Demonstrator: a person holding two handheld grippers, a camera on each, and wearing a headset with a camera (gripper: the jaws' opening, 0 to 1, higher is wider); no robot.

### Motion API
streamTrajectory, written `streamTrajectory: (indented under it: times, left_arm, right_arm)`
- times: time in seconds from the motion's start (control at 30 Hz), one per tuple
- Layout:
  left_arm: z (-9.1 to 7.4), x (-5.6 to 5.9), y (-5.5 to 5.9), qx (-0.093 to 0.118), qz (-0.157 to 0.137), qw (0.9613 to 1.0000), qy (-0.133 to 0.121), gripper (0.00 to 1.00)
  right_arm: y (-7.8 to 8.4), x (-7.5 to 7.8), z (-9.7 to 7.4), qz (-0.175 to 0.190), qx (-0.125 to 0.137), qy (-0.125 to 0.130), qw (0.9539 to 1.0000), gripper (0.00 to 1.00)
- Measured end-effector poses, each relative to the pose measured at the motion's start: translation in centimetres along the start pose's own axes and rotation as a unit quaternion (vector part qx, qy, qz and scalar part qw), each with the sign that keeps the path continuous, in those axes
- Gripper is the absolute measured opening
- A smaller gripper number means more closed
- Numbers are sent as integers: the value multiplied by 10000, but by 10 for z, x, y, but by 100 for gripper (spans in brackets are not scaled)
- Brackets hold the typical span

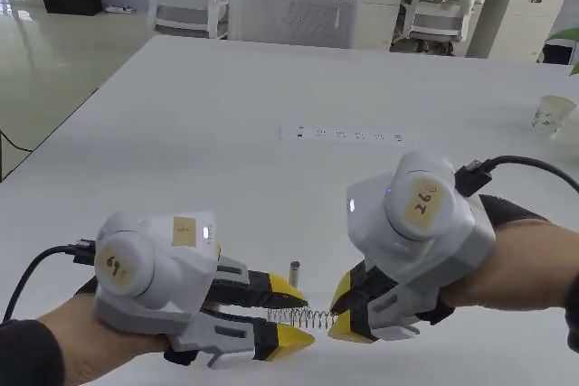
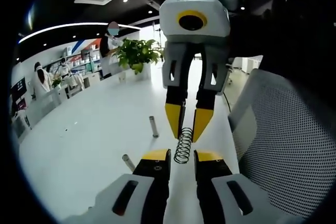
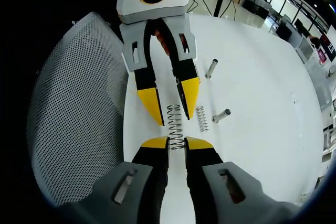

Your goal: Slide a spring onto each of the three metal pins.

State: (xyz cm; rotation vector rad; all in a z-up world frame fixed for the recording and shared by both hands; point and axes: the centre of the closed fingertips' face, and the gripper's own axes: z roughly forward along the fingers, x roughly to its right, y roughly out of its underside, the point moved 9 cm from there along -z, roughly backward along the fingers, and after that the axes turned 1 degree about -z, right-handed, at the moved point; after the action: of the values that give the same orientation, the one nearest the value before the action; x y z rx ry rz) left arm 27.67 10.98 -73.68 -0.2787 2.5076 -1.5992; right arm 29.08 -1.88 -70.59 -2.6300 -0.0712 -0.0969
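A thin wire spring [image 1: 303, 316] hangs level just above the white table [image 1: 271, 115], between my two grippers. My right gripper [image 1: 342, 312] is shut on its right end, and in the right gripper view the spring [image 3: 176, 126] runs out from between my own pads. My left gripper [image 1: 291, 314] faces it, open, with the spring's other end [image 2: 183, 144] between its yellow fingers. One short metal pin [image 1: 294, 271] stands upright just behind the spring. The right gripper view has two pins [image 3: 211, 68] [image 3: 221, 115] and a second spring [image 3: 202, 118] lying on the table.
A white power strip [image 1: 341, 135] lies mid-table and a paper cup [image 1: 553, 116] stands at the far right. A mesh-backed chair [image 3: 79, 103] sits close to the near table edge. More chairs and desks stand beyond the far edge.
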Motion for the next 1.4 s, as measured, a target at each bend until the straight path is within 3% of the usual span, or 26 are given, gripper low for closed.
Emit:
streamTrajectory:
  times: [0.07,0.47,0.67,0.9,1.23,1.4]
  left_arm:
    - [1,1,0,-8,42,10000,12,10]
    - [1,4,2,-63,206,9995,209,7]
    - [-3,3,-3,42,218,9996,198,7]
    - [-1,4,-5,137,223,9995,197,7]
    - [1,4,-3,51,213,9996,176,7]
    - [1,4,-2,36,203,9996,192,7]
  right_arm:
    - [0,-1,0,-27,-10,-13,10000,13]
    - [2,-4,1,-122,42,-122,9998,14]
    - [6,-5,3,-62,67,-149,9998,17]
    - [6,-5,2,-70,176,-69,9998,13]
    - [-7,-5,-10,94,454,-85,9989,13]
    - [-13,-8,-10,47,431,-79,9990,13]
